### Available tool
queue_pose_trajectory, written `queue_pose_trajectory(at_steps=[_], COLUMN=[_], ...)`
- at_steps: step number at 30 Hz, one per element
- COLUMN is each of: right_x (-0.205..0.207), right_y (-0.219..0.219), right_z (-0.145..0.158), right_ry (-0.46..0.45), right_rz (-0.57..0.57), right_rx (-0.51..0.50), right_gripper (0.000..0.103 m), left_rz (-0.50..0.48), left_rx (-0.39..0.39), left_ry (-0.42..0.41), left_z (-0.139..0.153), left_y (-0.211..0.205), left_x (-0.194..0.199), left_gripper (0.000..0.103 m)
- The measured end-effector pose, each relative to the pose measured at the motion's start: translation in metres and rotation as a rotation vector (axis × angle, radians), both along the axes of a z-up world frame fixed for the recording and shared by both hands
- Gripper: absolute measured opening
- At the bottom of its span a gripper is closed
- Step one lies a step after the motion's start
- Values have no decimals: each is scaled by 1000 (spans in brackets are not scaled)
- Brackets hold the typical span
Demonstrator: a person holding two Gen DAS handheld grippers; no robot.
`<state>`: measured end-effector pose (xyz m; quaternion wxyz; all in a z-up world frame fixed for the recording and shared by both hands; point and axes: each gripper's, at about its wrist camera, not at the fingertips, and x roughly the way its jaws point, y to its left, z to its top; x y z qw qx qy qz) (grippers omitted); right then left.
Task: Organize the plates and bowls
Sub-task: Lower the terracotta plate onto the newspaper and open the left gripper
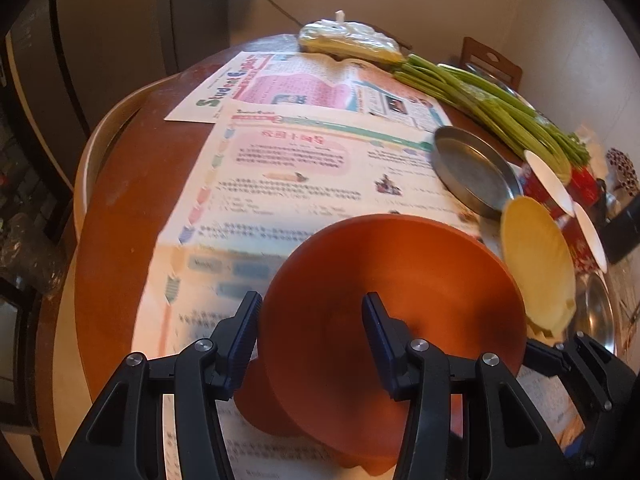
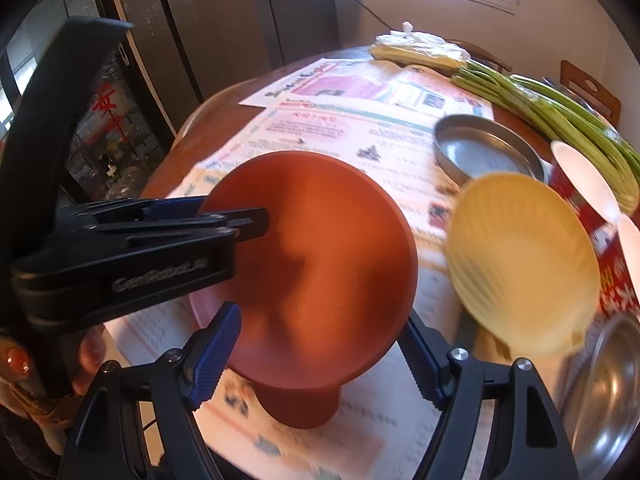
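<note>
Left gripper (image 1: 310,322), jaws pinching the rim of a terracotta-orange footed bowl (image 1: 396,280), tilts it at lower centre; right gripper (image 2: 320,340) straddles its base, jaws apparently untouching, seemingly steadying.

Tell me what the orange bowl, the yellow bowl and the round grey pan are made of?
Orange bowl: probably plastic; its colour is even and matte with only a soft shine.
Yellow bowl: likely plastic too; pale and ribbed like a shell, and it looks thin.
Round grey pan: metal, maybe steel or aluminium; dull silver with a light reflection inside.
</note>
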<state>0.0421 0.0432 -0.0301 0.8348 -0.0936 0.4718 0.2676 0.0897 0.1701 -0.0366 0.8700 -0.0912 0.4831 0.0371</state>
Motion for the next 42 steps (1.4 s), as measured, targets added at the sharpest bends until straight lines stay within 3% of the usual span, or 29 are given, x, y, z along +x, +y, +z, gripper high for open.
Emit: queue_pose_trajectory(at_steps=[14,29,42], right_x=[14,15,10], right_y=[18,-16,-54], right_z=[-6,1,28], right_ry=[54,46,-37], right_rz=[63,18,-42], right_rx=[19,54,91], right_gripper=[78,78,78], left_rz=[41,77,86], left_rx=[-13,-3,3], left_ry=[3,-30,-154], left_z=[-9,0,46], left_y=[13,7,-6], left_x=[27,19,-9], left_gripper=[55,67,68])
